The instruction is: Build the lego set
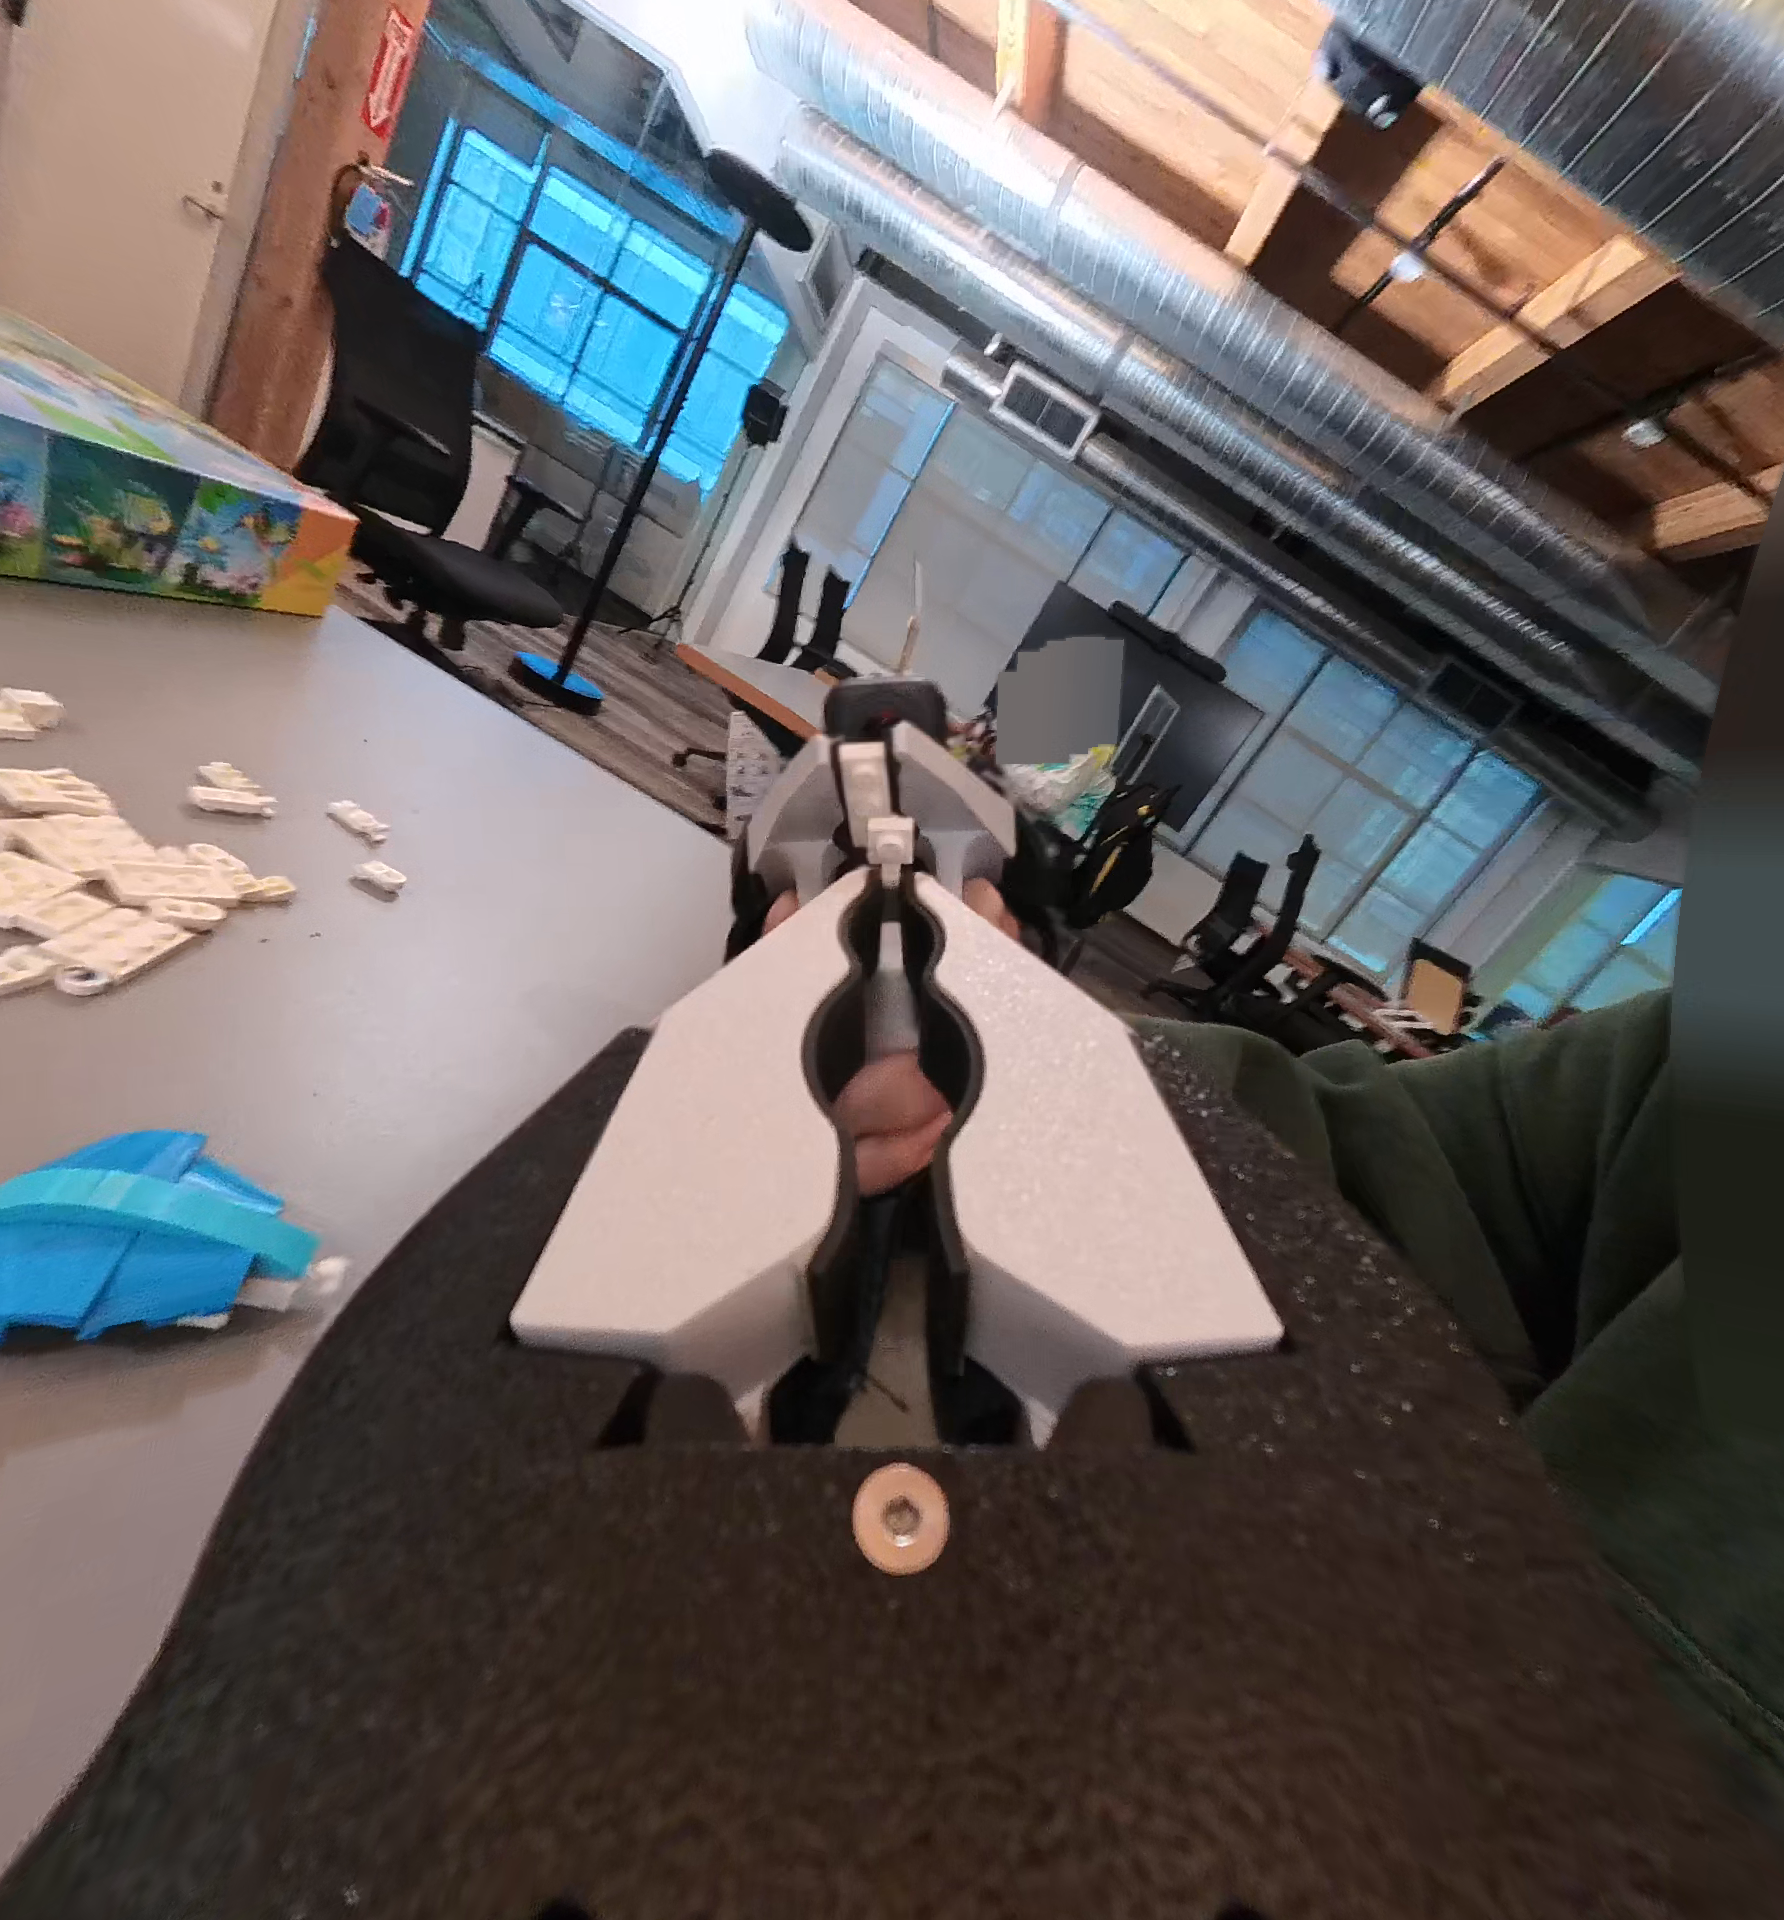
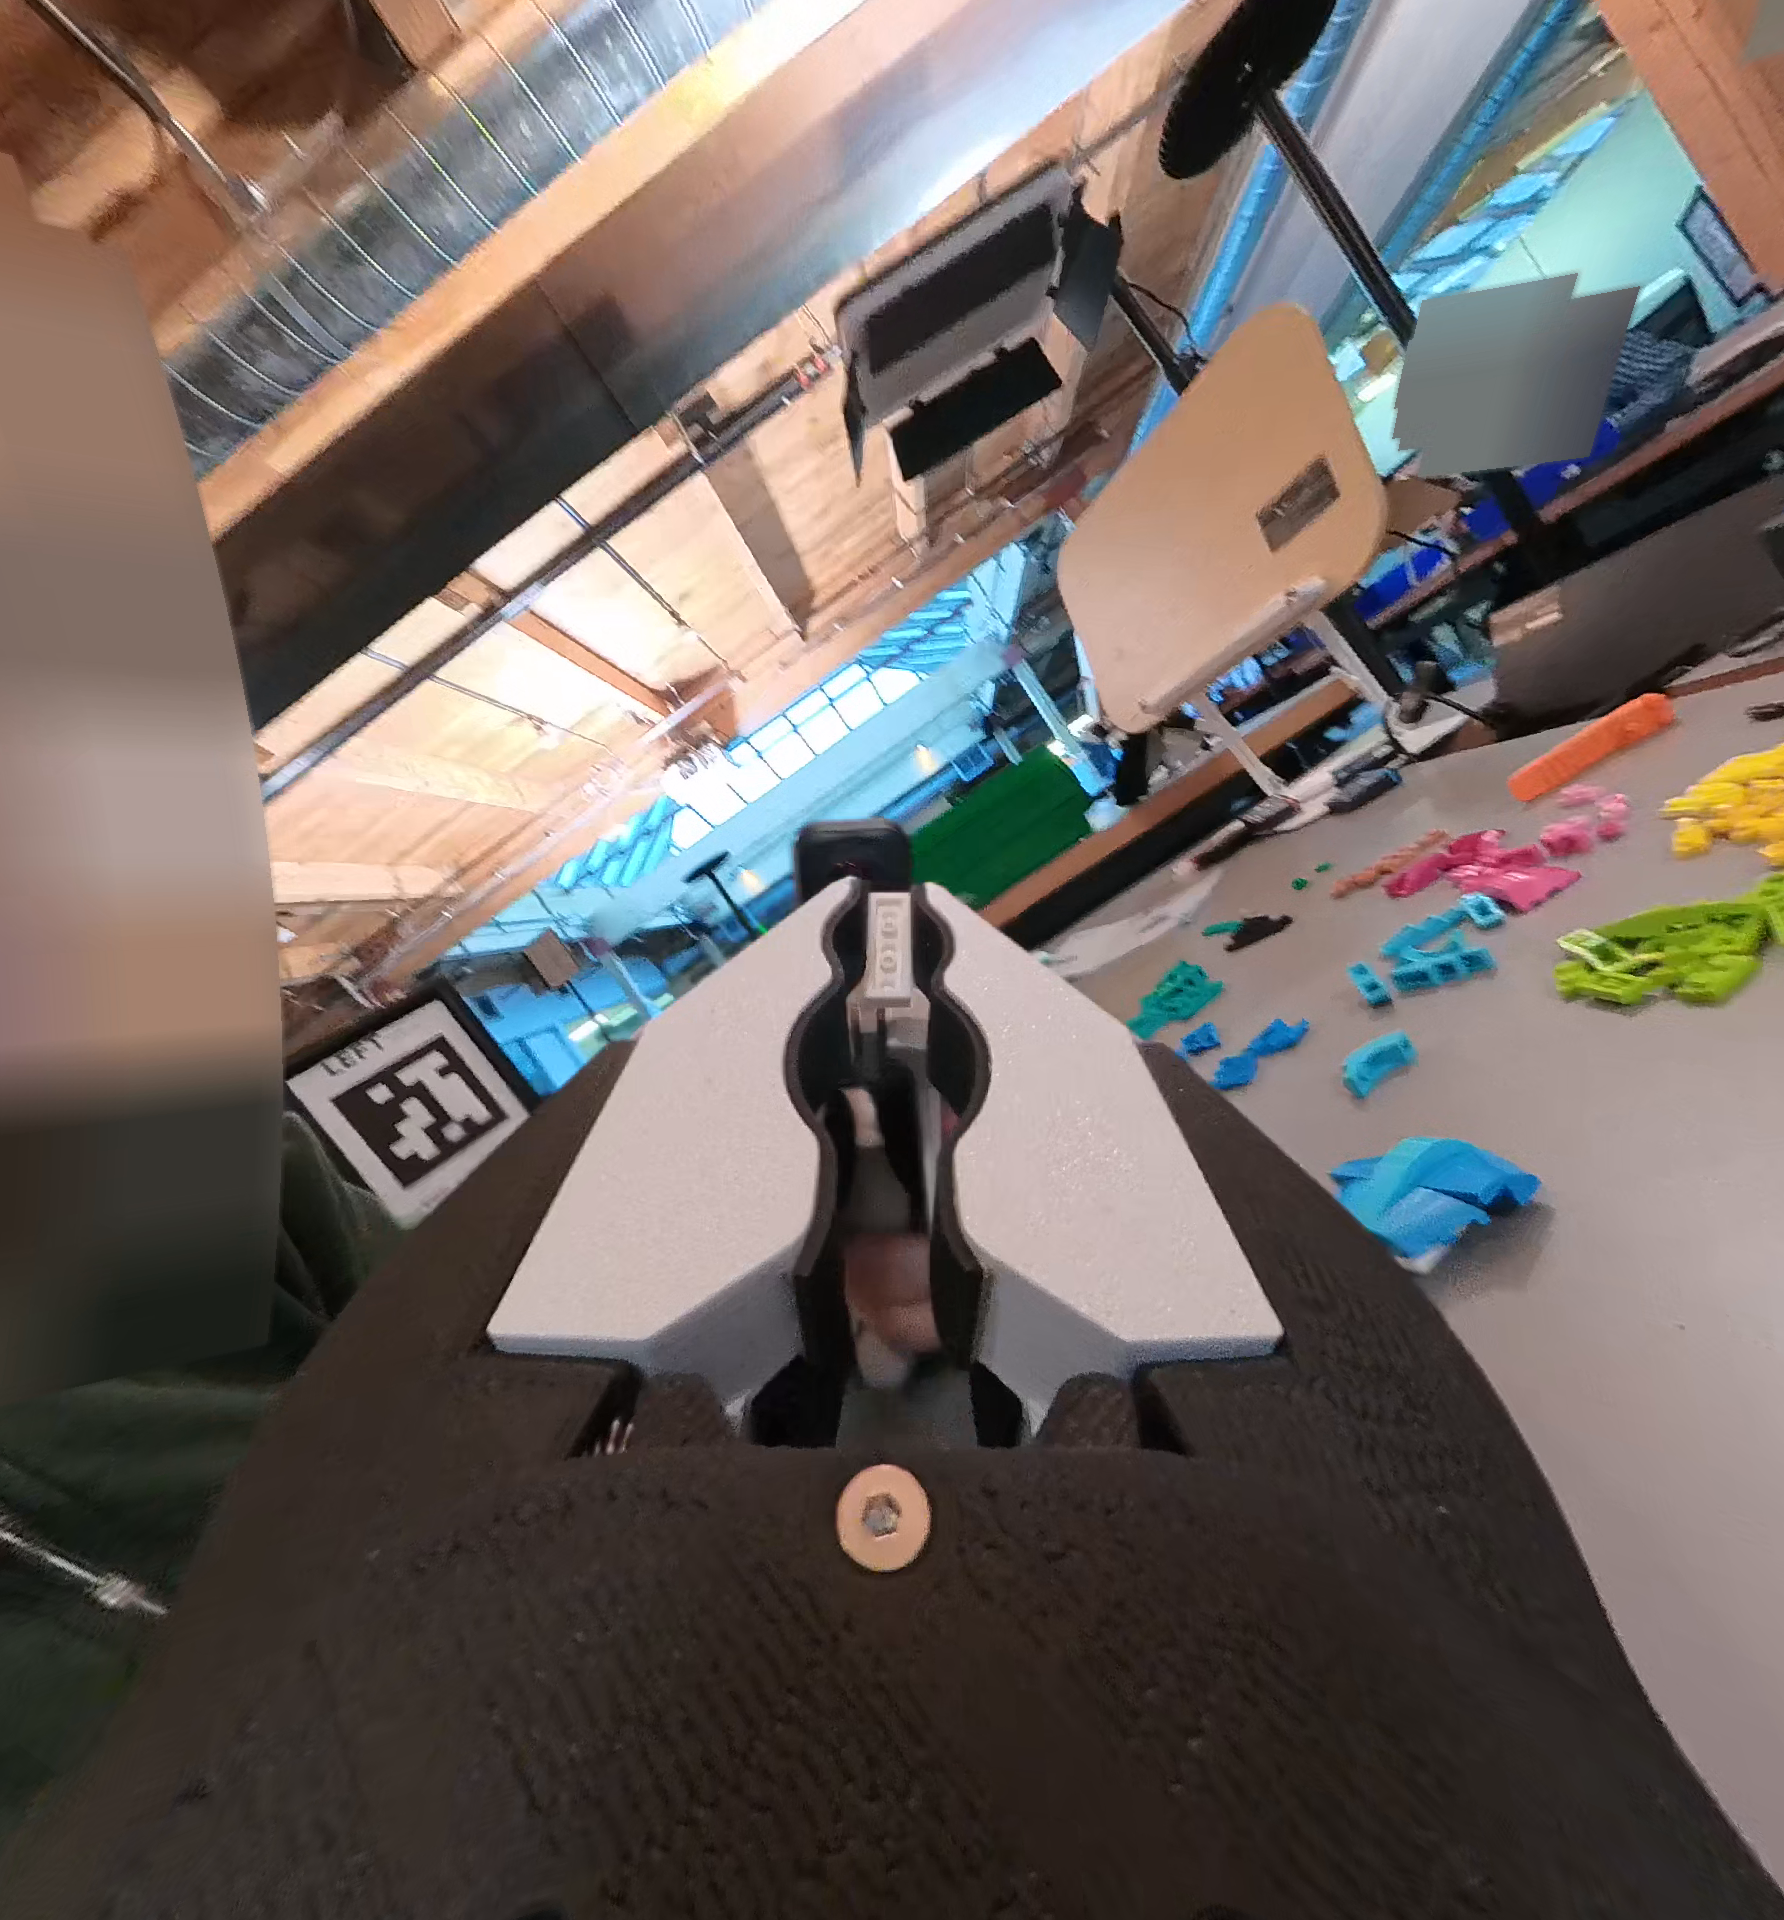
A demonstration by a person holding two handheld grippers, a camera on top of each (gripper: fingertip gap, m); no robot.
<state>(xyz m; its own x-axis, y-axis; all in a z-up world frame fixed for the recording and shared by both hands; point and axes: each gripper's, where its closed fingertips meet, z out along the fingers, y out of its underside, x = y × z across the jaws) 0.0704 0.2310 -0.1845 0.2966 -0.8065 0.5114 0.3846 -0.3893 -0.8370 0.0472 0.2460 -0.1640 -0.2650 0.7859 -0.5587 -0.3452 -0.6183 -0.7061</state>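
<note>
My left gripper [image 1: 890, 891] is raised above the grey table [image 1: 400, 987] and is shut on a small white brick piece [image 1: 890, 837] that sticks out past its fingertips. My right gripper [image 1: 872, 774] faces it tip to tip. In the right wrist view, my right gripper [image 2: 888, 920] is shut on a narrow white studded plate [image 2: 890, 951], which also shows in the left wrist view [image 1: 860, 787]. The small piece touches the lower end of the plate. The left gripper's black camera housing [image 2: 852, 854] shows just behind the right fingertips; its fingers are hidden there.
A heap of white pieces [image 1: 67, 873], a blue brick build [image 1: 109, 1257] and a colourful box [image 1: 119, 488] lie on the table's left. In the right wrist view the blue build [image 2: 1428, 1195], cyan [image 2: 1418, 966], green [image 2: 1698, 945], pink [image 2: 1490, 873] and yellow pieces [image 2: 1761, 800] lie to the right. A green sleeve [image 1: 1490, 1195] is close. Only a small space, under 4 cm, lies between the two pairs of fingers.
</note>
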